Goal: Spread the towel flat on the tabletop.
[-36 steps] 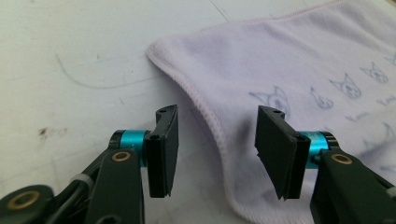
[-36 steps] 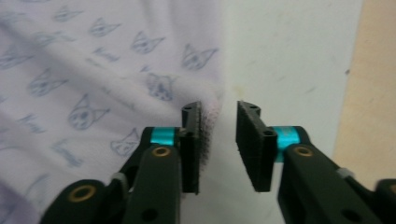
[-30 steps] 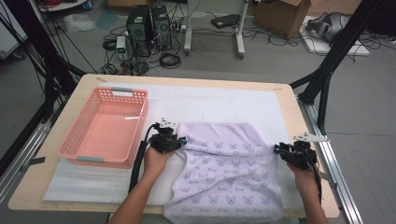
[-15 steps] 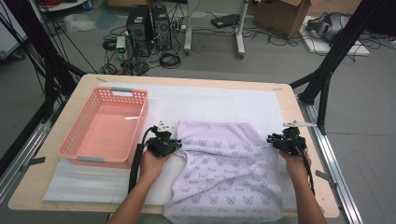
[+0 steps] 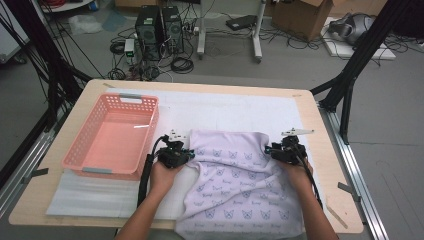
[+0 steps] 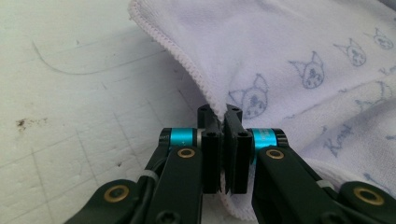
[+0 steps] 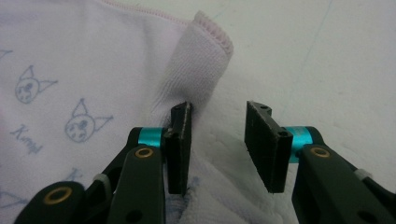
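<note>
Both grippers at towel: left gripper clamps edge; right gripper, moved inward, jaws opening.

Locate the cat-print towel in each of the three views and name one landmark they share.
High view: the towel lies at lower centre, right of the pink basket.
Left gripper view: it covers the upper right, its hem pinched in the left tool.
Right gripper view: it fills the left, a raised corner fold at the open right tool.
Shared landmark: the white mat beneath it.

left hand-held gripper clamped, right hand-held gripper jaws parted.
</note>
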The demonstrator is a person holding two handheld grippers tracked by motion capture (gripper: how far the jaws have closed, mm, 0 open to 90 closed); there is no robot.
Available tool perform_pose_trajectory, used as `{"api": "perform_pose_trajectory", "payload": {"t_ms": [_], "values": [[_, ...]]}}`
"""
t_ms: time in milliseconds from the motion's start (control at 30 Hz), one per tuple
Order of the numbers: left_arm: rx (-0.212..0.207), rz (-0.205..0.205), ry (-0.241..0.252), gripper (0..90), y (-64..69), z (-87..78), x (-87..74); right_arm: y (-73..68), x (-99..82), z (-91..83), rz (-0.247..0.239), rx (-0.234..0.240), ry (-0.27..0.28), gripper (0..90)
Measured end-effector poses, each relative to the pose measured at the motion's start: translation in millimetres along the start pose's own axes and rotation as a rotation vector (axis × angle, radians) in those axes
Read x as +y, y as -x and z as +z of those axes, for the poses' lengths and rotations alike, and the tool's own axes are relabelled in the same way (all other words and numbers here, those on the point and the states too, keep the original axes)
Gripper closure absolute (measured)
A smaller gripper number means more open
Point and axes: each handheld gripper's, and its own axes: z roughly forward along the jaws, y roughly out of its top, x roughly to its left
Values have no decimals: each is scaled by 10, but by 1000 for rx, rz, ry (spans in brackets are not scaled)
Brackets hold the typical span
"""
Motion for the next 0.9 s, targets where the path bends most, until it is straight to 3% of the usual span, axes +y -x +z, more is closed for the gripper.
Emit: {"api": "perform_pose_trajectory", "payload": {"t_ms": [67, 100, 167, 267, 333, 433, 567, 600, 667, 800, 833, 900], "values": [[-1, -1, 2, 860, 0, 2, -2, 3, -8, 14, 19, 32, -9, 829], [-1, -2, 3, 860, -1, 2, -3, -6, -13, 22, 24, 29, -8, 856], [-2, -6, 4, 860, -2, 1, -3, 9, -12, 13, 42, 72, -10, 884], [0, -2, 1, 859, 2, -4, -1, 52, 5, -97, 50, 55, 40, 890], [4, 0, 0, 858, 3, -9, -1, 87, 25, -191, 51, 19, 73, 891], [5, 11, -4, 857, 2, -15, 0, 131, 57, -332, 24, -92, 115, 893], [10, 3, 1, 849, 5, -13, 0, 98, 89, -350, -48, -242, 60, 891], [14, 4, 0, 843, 7, -16, 0, 83, 95, -314, -55, -242, 43, 890], [18, -1, 3, 820, 5, -22, 1, 21, 102, -221, -71, -214, 17, 880], [20, -8, 12, 804, -8, -35, 4, -135, 113, -3, -95, -38, -19, 757], [20, -8, 15, 800, -10, -37, 6, -190, 114, 27, -127, -37, -31, 730], [21, -11, 19, 774, -12, -41, 7, -237, 119, 23, -146, 18, -23, 716]]}}
